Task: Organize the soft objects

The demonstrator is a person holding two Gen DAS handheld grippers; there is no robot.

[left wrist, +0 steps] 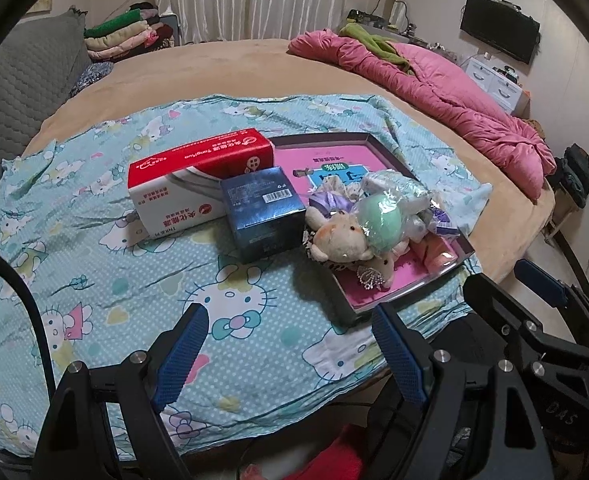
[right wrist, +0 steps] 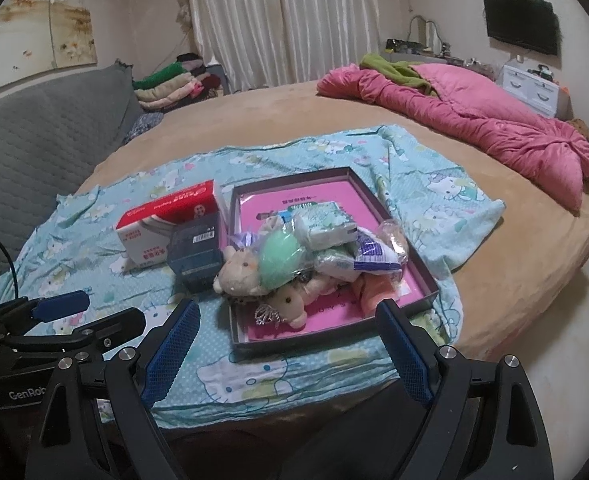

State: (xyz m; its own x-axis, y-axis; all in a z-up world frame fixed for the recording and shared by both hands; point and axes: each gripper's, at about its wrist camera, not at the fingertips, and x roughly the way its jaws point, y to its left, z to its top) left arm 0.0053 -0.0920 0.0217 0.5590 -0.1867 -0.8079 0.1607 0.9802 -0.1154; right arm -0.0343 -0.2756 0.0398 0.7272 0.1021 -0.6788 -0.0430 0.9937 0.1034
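A dark shallow box with a pink floor [left wrist: 374, 148] [right wrist: 334, 192] lies on a Hello Kitty cloth [left wrist: 94, 280] [right wrist: 74, 248] on the bed. In it are piled soft things: a beige plush bear [left wrist: 344, 240] [right wrist: 240, 272], a mint green ball [left wrist: 382, 218] [right wrist: 280, 256], a second small plush [right wrist: 292, 304], wrapped tissue packs [left wrist: 394, 188] [right wrist: 326, 220]. My left gripper [left wrist: 290, 320] is open and empty, low over the cloth before the box. My right gripper [right wrist: 288, 316] is open and empty, just before the box's near edge.
A red and white tissue box [left wrist: 190, 176] [right wrist: 166, 224] and a dark blue carton [left wrist: 262, 212] [right wrist: 196, 256] stand left of the box. A pink quilt [left wrist: 434, 92] [right wrist: 474, 116] lies at the back right. Folded clothes [left wrist: 126, 40] are stacked at the back left.
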